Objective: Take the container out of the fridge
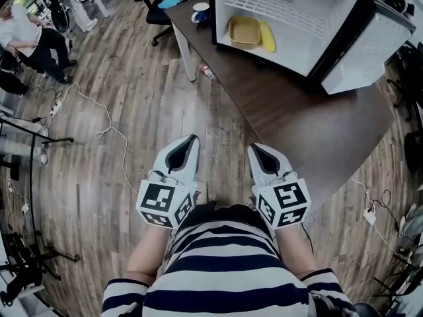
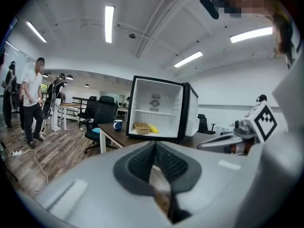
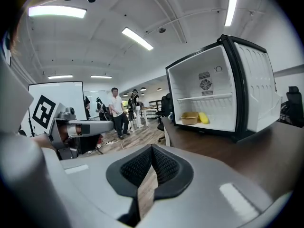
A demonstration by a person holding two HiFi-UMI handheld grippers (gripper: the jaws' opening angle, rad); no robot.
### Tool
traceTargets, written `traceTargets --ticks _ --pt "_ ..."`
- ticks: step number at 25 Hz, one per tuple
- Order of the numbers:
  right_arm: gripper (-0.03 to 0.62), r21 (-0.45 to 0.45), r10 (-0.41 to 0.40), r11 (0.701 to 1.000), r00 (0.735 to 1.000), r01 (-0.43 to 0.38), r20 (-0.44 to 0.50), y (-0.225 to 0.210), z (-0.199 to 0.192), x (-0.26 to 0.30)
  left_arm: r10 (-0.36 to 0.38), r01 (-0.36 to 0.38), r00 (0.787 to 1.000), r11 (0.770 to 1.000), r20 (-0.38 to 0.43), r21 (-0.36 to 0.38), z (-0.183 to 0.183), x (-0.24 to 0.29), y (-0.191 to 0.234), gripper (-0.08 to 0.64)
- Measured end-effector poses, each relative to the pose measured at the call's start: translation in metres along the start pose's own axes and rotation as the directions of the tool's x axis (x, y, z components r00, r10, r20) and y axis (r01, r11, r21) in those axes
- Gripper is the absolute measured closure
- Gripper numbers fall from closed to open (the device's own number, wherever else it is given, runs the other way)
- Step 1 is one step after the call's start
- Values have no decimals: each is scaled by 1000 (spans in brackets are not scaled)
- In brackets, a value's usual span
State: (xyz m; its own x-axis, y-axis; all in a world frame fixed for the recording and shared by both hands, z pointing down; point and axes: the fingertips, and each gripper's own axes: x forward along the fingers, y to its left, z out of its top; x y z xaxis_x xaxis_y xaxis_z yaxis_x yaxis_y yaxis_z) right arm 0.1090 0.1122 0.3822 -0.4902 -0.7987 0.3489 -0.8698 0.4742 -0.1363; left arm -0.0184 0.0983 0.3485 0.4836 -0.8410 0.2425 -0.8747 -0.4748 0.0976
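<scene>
Inside the open fridge (image 1: 330, 5) sits a tan, square, open-topped container (image 1: 244, 32) beside a yellow piece (image 1: 268, 37). Fingers of the left gripper (image 1: 190, 140) and right gripper (image 1: 256, 148) are together, empty.

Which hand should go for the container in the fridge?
Probably right: the right tongs sit at the table edge, nearly in line with the container in the fridge; the left tongs hang over floor.

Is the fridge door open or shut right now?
Open: the door stands swung wide to one side, and the tan container shows inside the fridge, beside a yellow item.
</scene>
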Motion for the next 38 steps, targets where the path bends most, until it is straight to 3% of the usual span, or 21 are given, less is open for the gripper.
traceTargets --ticks 13,21,30,38 --pt "598 -23 -69 997 998 69 -5 0 39 78 -49 49 999 999 -14 -19 12 37 84 560" --pt "598 -51 -142 989 990 142 17 -2 58 123 -104 105 994 994 -33 26 18 46 132 560" --pt "597 -193 -102 976 995 97 -12 -21 83 163 -122 123 991 992 -57 11 14 74 151 560" --pt "597 -244 -81 967 996 73 -25 -83 101 216 -49 49 997 999 -56 -11 21 131 166 560"
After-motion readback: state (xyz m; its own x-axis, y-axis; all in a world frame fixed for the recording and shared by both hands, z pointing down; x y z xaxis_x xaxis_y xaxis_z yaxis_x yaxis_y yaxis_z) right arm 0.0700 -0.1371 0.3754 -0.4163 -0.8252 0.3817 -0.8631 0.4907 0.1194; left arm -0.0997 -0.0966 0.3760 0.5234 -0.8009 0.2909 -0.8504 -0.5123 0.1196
